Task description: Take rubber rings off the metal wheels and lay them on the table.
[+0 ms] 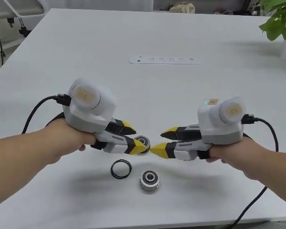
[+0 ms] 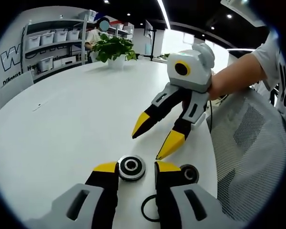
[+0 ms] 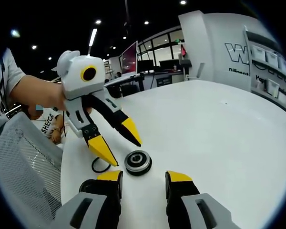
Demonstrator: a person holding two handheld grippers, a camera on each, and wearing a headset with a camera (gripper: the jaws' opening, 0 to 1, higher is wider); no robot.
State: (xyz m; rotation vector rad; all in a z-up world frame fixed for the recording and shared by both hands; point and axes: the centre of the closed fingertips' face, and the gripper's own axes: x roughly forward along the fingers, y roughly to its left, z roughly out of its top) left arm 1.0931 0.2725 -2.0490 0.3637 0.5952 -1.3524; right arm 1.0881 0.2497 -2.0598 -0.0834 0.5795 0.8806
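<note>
Left tongs (image 1: 134,137) are spread open, their yellow tips either side of a metal wheel (image 1: 143,141) that lies flat on the white counter (image 1: 190,95), ungripped. Right tongs (image 1: 159,141), also spread open, face them with tips close. Nearer the person lie a loose black rubber ring (image 1: 112,168) and a second wheel (image 1: 149,180). Wall lettering (image 3: 233,50) begins with a large "W"; the smaller writing below is unreadable.

White table (image 1: 181,28), potted plant (image 1: 279,21), storage shelves (image 2: 52,47), ceiling strip lights (image 2: 163,13).
</note>
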